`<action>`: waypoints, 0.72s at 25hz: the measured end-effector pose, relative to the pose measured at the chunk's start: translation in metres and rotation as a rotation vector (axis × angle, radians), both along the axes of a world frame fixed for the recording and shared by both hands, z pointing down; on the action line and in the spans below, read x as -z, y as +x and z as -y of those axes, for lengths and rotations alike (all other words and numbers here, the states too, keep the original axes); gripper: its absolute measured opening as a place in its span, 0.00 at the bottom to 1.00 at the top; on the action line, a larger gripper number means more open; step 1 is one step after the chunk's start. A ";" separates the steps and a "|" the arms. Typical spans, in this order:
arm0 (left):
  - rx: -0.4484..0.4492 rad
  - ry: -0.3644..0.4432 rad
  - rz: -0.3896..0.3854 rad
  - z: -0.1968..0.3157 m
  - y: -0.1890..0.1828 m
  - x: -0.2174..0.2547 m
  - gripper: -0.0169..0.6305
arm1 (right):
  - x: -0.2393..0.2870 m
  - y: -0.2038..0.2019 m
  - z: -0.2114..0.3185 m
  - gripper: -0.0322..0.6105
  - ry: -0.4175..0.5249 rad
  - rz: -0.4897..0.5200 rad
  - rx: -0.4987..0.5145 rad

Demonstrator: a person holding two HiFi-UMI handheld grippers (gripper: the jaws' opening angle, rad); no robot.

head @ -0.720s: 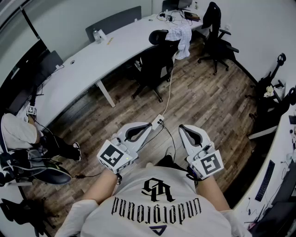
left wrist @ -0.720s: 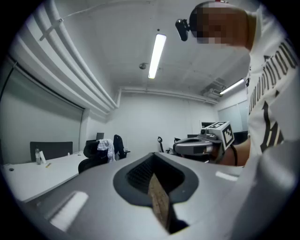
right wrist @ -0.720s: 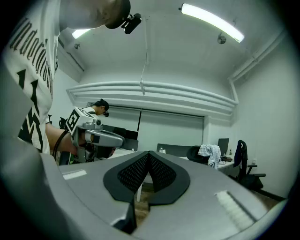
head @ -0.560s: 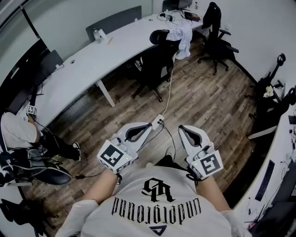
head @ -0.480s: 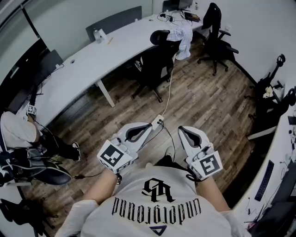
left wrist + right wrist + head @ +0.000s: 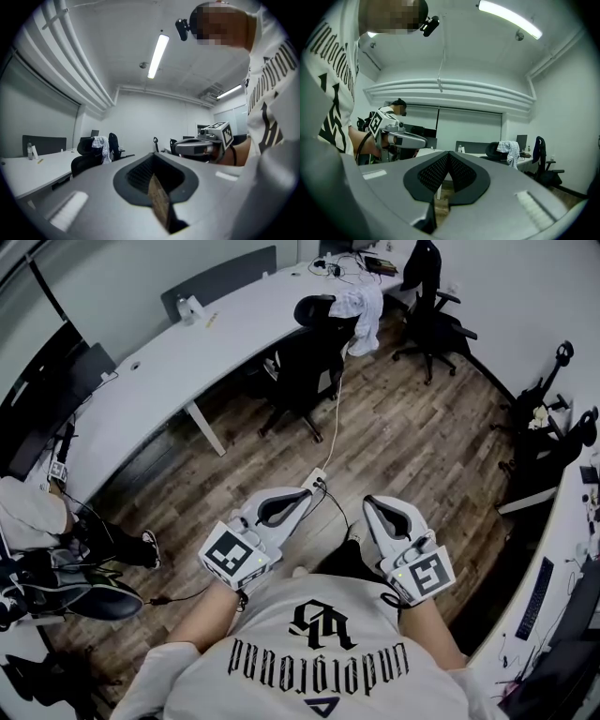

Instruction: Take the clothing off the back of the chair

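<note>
Clothing draped over top edge of chair back, well apart from me. Looks light, soft, floppy; I'd pinch bunched fold at top. My left gripper and right gripper both closed, empty.

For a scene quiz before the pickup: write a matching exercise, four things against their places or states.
Things: 1 clothing; 2 power strip; 3 bottle; 4 left gripper.
Places or states: A on the wood floor; B jaws shut, nothing held; C draped over the back of the black chair; D on the white desk.
Pairs: 1-C; 2-A; 3-D; 4-B.
</note>
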State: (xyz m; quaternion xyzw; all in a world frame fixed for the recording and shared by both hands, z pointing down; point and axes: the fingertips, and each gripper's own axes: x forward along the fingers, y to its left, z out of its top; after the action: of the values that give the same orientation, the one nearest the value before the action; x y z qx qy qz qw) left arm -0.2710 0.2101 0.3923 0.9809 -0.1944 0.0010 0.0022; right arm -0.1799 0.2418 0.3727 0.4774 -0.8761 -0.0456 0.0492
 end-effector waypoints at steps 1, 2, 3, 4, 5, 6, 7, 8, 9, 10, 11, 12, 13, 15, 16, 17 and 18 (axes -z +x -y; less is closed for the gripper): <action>-0.002 -0.002 0.004 0.003 0.002 -0.002 0.10 | -0.001 0.001 0.003 0.05 -0.001 -0.002 0.002; -0.002 -0.005 0.008 0.006 0.005 -0.003 0.10 | -0.003 0.003 0.005 0.05 -0.006 -0.002 0.003; 0.000 -0.009 0.010 0.010 0.007 -0.005 0.10 | -0.006 0.006 0.009 0.05 -0.014 0.000 0.005; 0.002 -0.011 0.011 0.014 0.011 -0.006 0.10 | -0.008 0.010 0.013 0.05 -0.020 0.002 0.006; 0.002 -0.012 0.012 0.018 0.015 -0.007 0.10 | -0.010 0.015 0.017 0.05 -0.020 0.004 0.007; 0.001 -0.012 0.016 0.022 0.020 -0.007 0.10 | -0.011 0.020 0.022 0.05 -0.016 0.006 0.007; 0.000 -0.012 0.020 0.026 0.025 -0.008 0.10 | -0.012 0.026 0.028 0.05 -0.014 0.007 0.009; 0.000 -0.013 0.024 0.032 0.031 -0.008 0.10 | -0.013 0.031 0.035 0.05 -0.014 0.010 0.011; 0.002 -0.014 0.026 0.039 0.037 -0.009 0.10 | -0.015 0.037 0.042 0.05 -0.017 0.015 0.014; 0.005 -0.016 0.027 0.045 0.044 -0.010 0.10 | -0.016 0.043 0.049 0.05 -0.020 0.020 0.019; 0.008 -0.019 0.029 0.052 0.051 -0.011 0.10 | -0.016 0.049 0.057 0.05 -0.023 0.021 0.025; 0.012 -0.022 0.030 0.059 0.059 -0.012 0.10 | -0.017 0.056 0.064 0.05 -0.026 0.019 0.032; 0.015 -0.026 0.031 0.066 0.068 -0.014 0.10 | -0.018 0.063 0.071 0.05 -0.034 0.016 0.039; 0.023 -0.032 0.034 0.082 0.087 -0.016 0.10 | -0.022 0.081 0.085 0.05 -0.058 0.013 0.055; 0.030 -0.031 0.034 0.090 0.098 -0.016 0.10 | -0.022 0.092 0.093 0.05 -0.062 0.014 0.060; 0.038 -0.031 0.032 0.099 0.110 -0.015 0.10 | -0.021 0.105 0.102 0.05 -0.055 0.018 0.065; 0.046 -0.031 0.029 0.108 0.123 -0.015 0.10 | -0.018 0.118 0.111 0.05 -0.042 0.021 0.072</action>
State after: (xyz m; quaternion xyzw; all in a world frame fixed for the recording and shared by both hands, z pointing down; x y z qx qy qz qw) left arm -0.1481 0.1025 0.4069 0.9759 -0.2172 0.0183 0.0145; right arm -0.0620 0.1311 0.3910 0.4450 -0.8939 -0.0239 0.0486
